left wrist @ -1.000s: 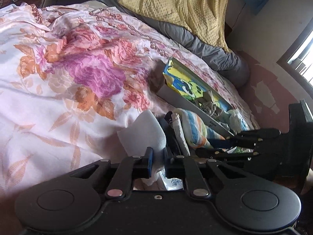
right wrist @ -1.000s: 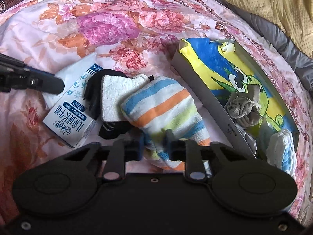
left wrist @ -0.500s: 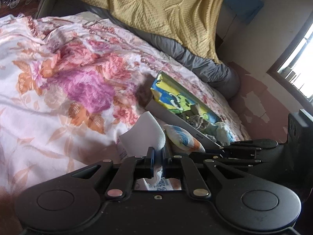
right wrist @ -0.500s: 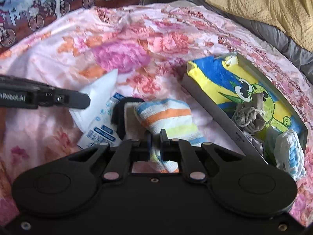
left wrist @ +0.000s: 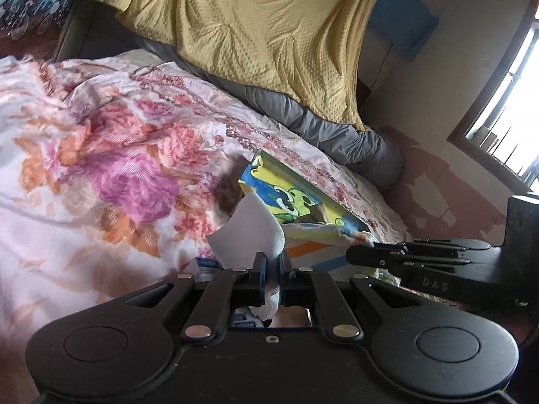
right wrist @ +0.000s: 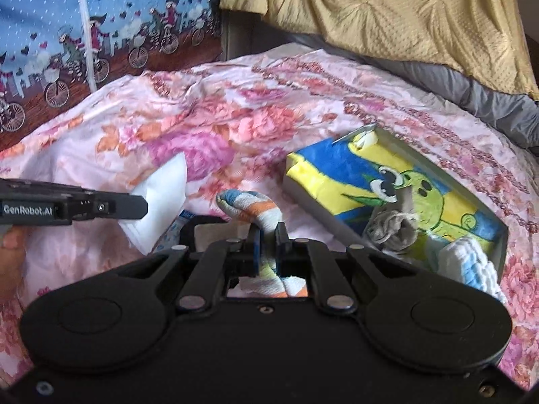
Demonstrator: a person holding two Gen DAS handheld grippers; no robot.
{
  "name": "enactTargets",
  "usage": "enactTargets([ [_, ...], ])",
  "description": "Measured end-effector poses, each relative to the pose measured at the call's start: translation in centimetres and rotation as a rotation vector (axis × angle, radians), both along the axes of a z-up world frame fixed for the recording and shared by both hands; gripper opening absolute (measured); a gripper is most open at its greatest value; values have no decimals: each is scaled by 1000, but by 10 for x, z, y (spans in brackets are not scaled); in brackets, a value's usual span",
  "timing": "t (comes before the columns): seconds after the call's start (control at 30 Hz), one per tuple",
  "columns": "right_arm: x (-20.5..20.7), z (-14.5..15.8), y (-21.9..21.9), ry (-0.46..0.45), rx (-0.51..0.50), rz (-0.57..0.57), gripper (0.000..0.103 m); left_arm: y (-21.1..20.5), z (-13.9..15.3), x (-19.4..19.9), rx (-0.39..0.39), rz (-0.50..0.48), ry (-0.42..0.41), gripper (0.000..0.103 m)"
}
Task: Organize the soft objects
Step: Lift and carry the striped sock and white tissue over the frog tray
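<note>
My left gripper (left wrist: 272,262) is shut on a white cloth (left wrist: 249,232) and holds it up above the floral bedspread (left wrist: 101,168); the cloth also shows in the right wrist view (right wrist: 161,198). My right gripper (right wrist: 267,235) is shut on a striped towel (right wrist: 249,207), lifted off the bed; the towel shows in the left wrist view (left wrist: 316,239). A shallow grey box with a yellow-and-blue cartoon lining (right wrist: 340,175) lies to the right. It holds a grey sock bundle (right wrist: 390,229) and a white-and-blue knitted cloth (right wrist: 471,262).
A blue-printed packet (right wrist: 183,217) lies on the bed under the lifted cloths. A yellow blanket (right wrist: 387,17) and a grey pillow (right wrist: 488,101) lie behind the box. A blue bicycle-print wall hanging (right wrist: 84,33) stands at the back left. A window (left wrist: 505,107) is at the right.
Both grippers have closed on their cloths and risen: the white cloth and the striped towel have come up off the bed, uncovering the packet and dark items beneath.
</note>
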State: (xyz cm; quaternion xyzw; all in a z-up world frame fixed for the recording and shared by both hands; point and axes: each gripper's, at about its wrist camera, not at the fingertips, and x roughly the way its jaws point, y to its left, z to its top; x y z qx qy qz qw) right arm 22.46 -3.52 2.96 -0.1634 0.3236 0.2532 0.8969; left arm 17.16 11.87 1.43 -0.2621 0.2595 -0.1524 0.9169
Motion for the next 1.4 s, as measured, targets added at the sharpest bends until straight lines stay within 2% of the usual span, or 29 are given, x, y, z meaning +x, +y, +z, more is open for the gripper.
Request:
enactTargets([
  [0.23,10,23,-30,-39,30,-31,3,-22,15,23,-19,2,-30,7],
  [0.37,25,39,-53,-67,48,-70,3,-40,28,48,-1,-3,-46,7],
  [0.57,58,67,-91,-121,94,-131,3,-64,40,86,9,-20,-58,7],
  [0.77,100,78,-121,-163,132,-213,3,-89,40,124,45,-34,-71,7],
  [1.07,145,59,-182,-114,215,-351,3,-126,25,173,63,-19,-37,7],
  [1.33,145,34,-218,-90,216,-398,3,-148,-2,190,107,-10,17,7],
  [1.4,132,27,-218,-81,220,-412,4,-154,-10,193,122,-7,27,7],
])
